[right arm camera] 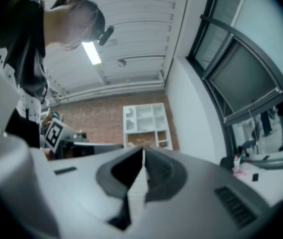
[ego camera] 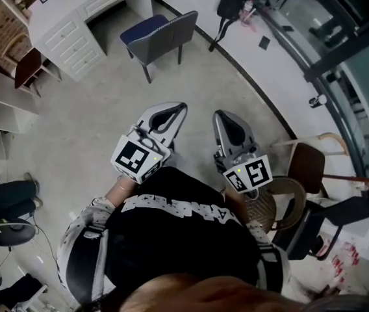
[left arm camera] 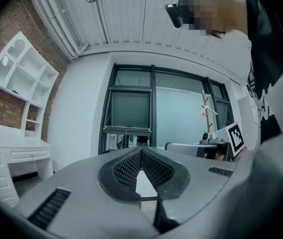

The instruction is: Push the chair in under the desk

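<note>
The chair (ego camera: 160,34), with its blue seat and grey back, stands on the grey floor (ego camera: 93,122) well ahead of both grippers. It is just off the front edge of the white desk (ego camera: 74,28), seat turned toward the kneehole but not under it. Only the head view shows the chair. There its seat hides most of its legs, and the top edge of that view cuts off the desk.

In its own view the left gripper (left arm camera: 141,152) has its ribbed pads pressed together at the tip, with nothing between them. Past them are a dark-framed window (left arm camera: 131,113) and a wooden coat stand (left arm camera: 208,114). A corner of the desk shows at the left edge. The person's black shirt (left arm camera: 268,44) covers the upper right of this view.

The right gripper view is soft with blur. It shows the right gripper (right arm camera: 143,152) closed the same way and holding nothing. It looks another way, at a brick wall (right arm camera: 91,116), a white shelf unit (right arm camera: 145,126) and a ceiling light (right arm camera: 92,53), none of which the left gripper view shows from this side.

In the head view the shirt hides the hands. Only the jaws and the marker cubes stand out above it. At the right edge a wooden chair (ego camera: 306,166) is partly covered, and the clutter below it is hard to make out.
</note>
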A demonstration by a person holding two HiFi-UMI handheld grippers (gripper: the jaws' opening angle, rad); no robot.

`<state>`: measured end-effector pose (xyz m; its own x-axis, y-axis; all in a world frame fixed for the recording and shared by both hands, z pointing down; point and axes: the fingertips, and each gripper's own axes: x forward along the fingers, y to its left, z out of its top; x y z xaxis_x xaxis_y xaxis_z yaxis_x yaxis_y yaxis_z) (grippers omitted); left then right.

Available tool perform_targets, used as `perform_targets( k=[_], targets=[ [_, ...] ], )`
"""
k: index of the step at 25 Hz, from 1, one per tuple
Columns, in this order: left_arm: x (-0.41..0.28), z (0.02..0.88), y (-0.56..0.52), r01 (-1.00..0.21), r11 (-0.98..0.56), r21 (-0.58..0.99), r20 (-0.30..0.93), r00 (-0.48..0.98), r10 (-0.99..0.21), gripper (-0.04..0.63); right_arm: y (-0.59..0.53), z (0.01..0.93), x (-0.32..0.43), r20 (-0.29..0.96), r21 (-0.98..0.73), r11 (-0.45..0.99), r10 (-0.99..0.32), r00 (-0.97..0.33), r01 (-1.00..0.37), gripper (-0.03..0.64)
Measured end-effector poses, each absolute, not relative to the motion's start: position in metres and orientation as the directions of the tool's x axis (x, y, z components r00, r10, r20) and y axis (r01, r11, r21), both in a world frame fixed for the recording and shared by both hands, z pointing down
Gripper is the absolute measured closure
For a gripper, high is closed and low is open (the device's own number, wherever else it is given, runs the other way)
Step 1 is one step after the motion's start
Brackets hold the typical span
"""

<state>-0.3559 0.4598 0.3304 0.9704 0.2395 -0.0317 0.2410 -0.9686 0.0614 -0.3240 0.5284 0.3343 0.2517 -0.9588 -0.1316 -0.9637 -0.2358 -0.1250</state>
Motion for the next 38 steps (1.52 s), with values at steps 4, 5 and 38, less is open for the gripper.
perform_targets(
  k=[4,5,38],
  targets=[
    [-0.338,0.330,0.434,0.231,-0.971,0.061,-0.030,0.973,0.229,0.563,0.504,0.334,-0.307,-0.120,-0.121,-0.225,-0.964,0.239,-0.967,0.584],
    [-0.334,0.331,0.430,0.233,-0.970,0.065,-0.027,0.973,0.231,0.563,0.499,0.334,-0.304,-0.117,-0.119,-0.224,-0.964,0.238,-0.967,0.585],
    [-0.239,0.340,0.308,0.279,-0.955,0.104,-0.040,0.960,0.276,0.561,0.373,0.330,-0.219,-0.036,-0.060,-0.248,-0.967,0.250,-0.967,0.584]
  ],
)
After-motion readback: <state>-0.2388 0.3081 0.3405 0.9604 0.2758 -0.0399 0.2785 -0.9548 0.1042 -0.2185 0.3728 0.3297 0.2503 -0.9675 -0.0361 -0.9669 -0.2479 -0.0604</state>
